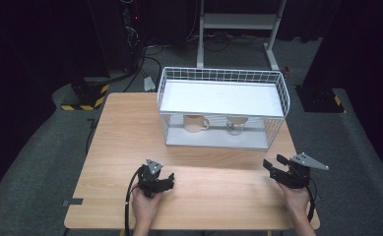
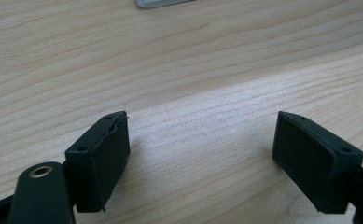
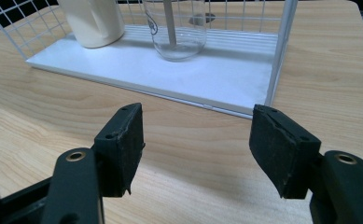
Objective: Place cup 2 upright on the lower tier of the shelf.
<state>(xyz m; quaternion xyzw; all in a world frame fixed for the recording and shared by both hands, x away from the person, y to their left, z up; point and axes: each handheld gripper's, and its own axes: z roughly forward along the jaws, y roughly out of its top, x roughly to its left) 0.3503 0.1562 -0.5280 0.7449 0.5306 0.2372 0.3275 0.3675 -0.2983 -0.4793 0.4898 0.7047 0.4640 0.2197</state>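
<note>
Two cups, a cream mug (image 1: 195, 122) and a glass (image 1: 235, 126), wait untouched in our rack (image 1: 277, 78); left claw (image 1: 168, 180) and right claw (image 1: 273, 164) gape empty over the tabletop (image 1: 130, 128).

A two-tier wire rack (image 1: 277, 81) stands at the table's (image 1: 120, 142) far edge — on its lower shelf, a mug (image 1: 195, 123) sits left of a glass (image 1: 235, 126).
</note>
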